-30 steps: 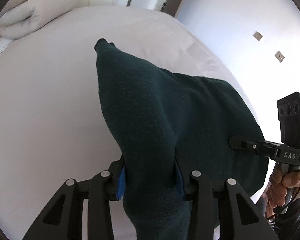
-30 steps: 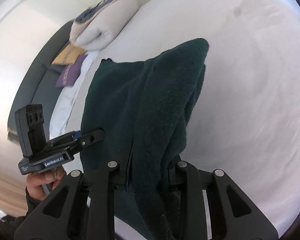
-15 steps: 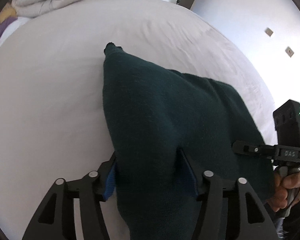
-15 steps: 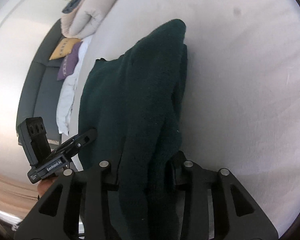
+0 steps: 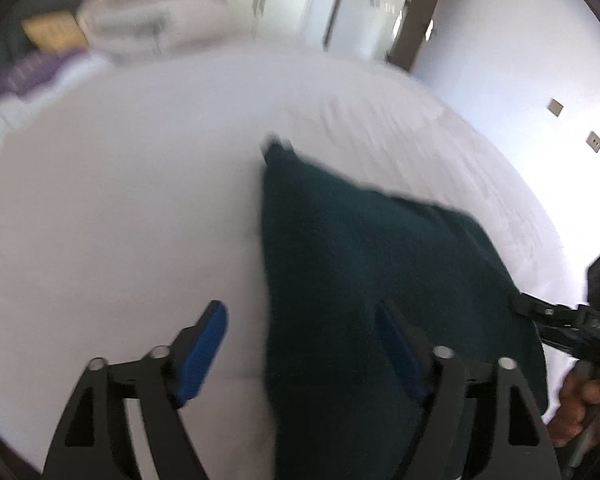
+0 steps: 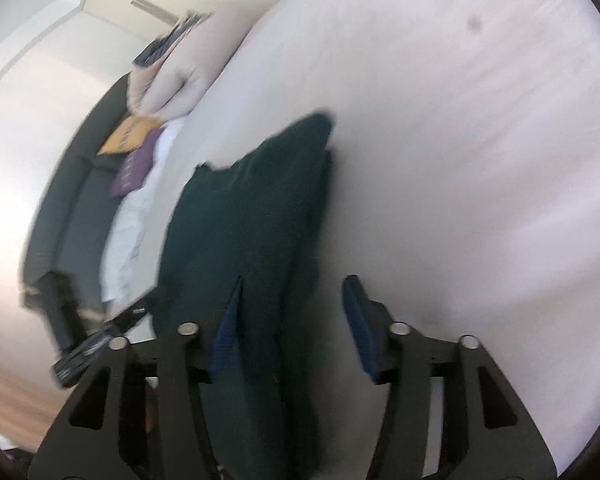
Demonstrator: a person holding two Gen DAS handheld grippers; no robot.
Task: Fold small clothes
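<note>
A dark green cloth (image 5: 364, 264) lies folded on the white bed (image 5: 120, 200). In the left wrist view my left gripper (image 5: 300, 344) is open; its blue pads (image 5: 202, 348) stand apart and the cloth's near corner lies loose between them. In the right wrist view the same cloth (image 6: 252, 216) runs away from my right gripper (image 6: 292, 320), which is open too, with the cloth's edge between its spread fingers (image 6: 360, 320). The right gripper also shows at the right edge of the left wrist view (image 5: 572, 324). Both views are motion-blurred.
A rolled white duvet (image 6: 172, 84), a yellow cushion (image 6: 128, 134) and a purple cushion (image 6: 134, 170) lie at the head of the bed by a dark headboard (image 6: 60, 208). A white wall with sockets (image 5: 556, 108) stands to the right.
Both grippers have opened and let go of the cloth. The cloth now rests flat on the bed, and both grippers have drawn back a little.
</note>
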